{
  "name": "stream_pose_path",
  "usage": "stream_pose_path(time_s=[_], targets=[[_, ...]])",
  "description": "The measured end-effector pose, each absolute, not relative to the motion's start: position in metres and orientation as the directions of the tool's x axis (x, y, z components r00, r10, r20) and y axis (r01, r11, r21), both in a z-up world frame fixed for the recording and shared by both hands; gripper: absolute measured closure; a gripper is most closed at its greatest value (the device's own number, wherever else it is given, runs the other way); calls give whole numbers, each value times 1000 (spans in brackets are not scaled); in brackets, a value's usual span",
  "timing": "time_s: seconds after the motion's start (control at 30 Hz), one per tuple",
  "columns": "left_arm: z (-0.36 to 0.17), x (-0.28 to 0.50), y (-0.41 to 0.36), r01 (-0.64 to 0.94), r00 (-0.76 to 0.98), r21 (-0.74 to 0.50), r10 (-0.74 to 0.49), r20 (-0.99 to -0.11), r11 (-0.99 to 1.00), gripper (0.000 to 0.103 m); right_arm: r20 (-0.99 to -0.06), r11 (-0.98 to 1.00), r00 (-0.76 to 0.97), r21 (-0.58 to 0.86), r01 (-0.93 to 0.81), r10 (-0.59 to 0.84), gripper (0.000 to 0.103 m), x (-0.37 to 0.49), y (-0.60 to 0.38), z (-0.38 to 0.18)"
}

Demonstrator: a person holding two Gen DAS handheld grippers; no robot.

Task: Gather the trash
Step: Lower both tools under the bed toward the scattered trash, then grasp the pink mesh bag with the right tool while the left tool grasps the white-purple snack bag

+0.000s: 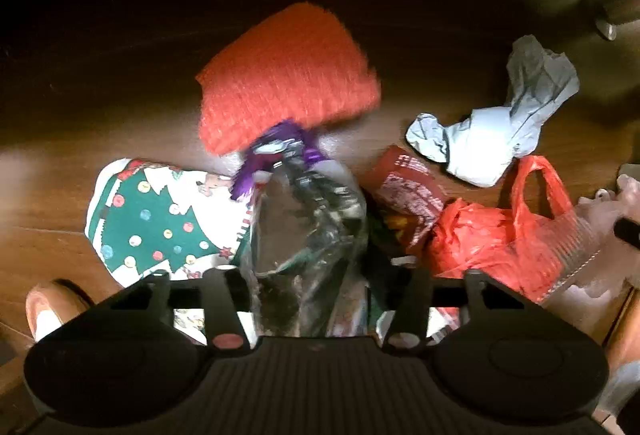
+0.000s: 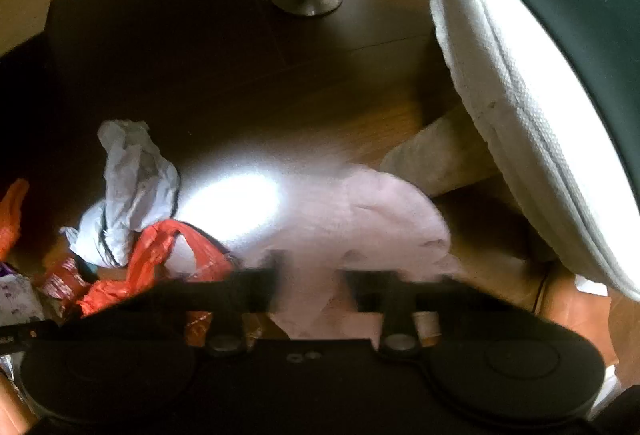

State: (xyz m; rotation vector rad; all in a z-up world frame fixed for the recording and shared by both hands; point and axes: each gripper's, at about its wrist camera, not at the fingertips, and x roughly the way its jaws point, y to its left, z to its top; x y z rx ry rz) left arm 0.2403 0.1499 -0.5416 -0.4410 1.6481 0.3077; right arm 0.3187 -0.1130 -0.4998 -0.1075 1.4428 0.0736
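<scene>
With our left tongs clamped on the clear wrapper beside the red bag and right tongs pinching pale tissue, thin material could tear or slip free.

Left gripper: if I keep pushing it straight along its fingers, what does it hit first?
The left gripper already has the clear crinkled plastic wrapper between its fingers, so that comes first. Just beyond lies the wooden floor. The gap between wrapper and floor is hard to judge in this blurred view.
</scene>
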Motion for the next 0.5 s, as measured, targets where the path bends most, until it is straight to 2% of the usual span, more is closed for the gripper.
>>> stream_pose_path(time_s=[0.03, 0.1, 0.13, 0.17, 0.27, 0.5], targets=[[-540, 241, 149, -458, -87, -59, -111, -990, 887, 71, -992, 994, 122, -22, -104, -9, 98, 319, -116, -500], [-540, 242, 147, -454, -93, -58, -112, -989, 889, 78, -990, 994, 139, -30, -108, -15, 100, 318, -119, -497], [-536, 242, 146, -449, -96, -57, -112, -989, 892, 89, -989, 993, 148, -36, -114, -19, 100, 318, -120, -495], [-535, 242, 145, -446, -99, -63, -119, -988, 893, 92, -987, 992, 157, -40, -117, -21, 101, 317, -121, -492], [-531, 239, 141, -457, -89, -82, -137, -987, 886, 97, -984, 993, 178, -41, -110, -21, 101, 315, -124, -481], [-487, 229, 142, -483, -71, -89, -140, -988, 871, 99, -970, 991, 244, -31, -130, 1, 102, 303, -124, -436]])
